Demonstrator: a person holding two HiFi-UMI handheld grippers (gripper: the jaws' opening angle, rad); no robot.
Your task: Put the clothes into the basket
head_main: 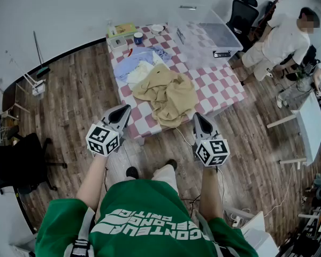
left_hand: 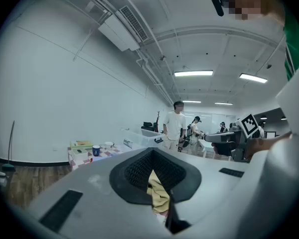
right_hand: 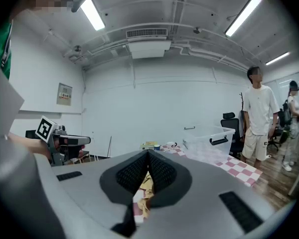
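A tan garment (head_main: 167, 94) lies heaped at the near end of the red-and-white checked table (head_main: 224, 84). Behind it lie a white garment (head_main: 140, 72) and a pale blue one (head_main: 135, 59). The basket is a clear plastic bin (head_main: 206, 33) on the table's far right corner, also seen as the bin (right_hand: 213, 136) in the right gripper view. My left gripper (head_main: 123, 113) and right gripper (head_main: 200, 119) hover level in front of the table's near edge, both shut and empty. Tan cloth (left_hand: 158, 192) shows below the left jaws' slit.
A blue mug (head_main: 138, 37), a yellow-green book (head_main: 121, 30) and a small bowl (head_main: 157, 28) sit at the table's far end. A person in a white shirt (head_main: 282, 39) stands right of the table by office chairs (head_main: 241, 15). A black chair (head_main: 13, 165) stands left, a white desk (head_main: 310, 127) right.
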